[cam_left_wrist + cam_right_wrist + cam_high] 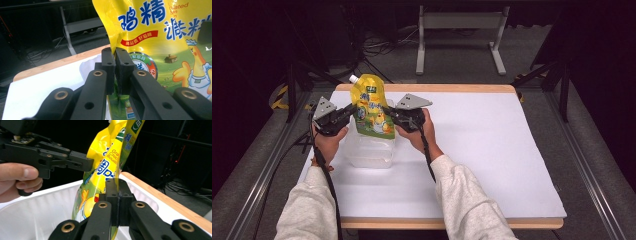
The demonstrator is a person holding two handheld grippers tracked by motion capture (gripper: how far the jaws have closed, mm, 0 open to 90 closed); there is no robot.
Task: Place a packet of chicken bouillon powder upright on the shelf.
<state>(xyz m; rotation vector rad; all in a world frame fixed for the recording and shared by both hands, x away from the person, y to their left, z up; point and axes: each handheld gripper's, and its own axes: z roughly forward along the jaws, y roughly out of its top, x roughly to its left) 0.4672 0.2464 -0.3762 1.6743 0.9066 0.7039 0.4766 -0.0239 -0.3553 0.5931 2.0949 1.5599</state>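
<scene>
A yellow seasoning pouch (371,107) with a white cap and a cartoon chicken stands upright over a clear plastic tub (367,150). My left gripper (348,115) is shut on the pouch's left edge. My right gripper (389,114) is shut on its right edge. In the left gripper view, the black jaws (115,62) pinch the pouch (155,30) at its side seam. In the right gripper view, the jaws (118,191) clamp the pouch (105,160) above the tub (37,215). The left gripper (87,164) also grips the pouch from the far side there.
The tub rests on a white table top (492,150) with a wooden rim, near its back left corner. A grey metal stand (459,20) and cables lie on the floor behind. Aluminium rails run along both sides of the table.
</scene>
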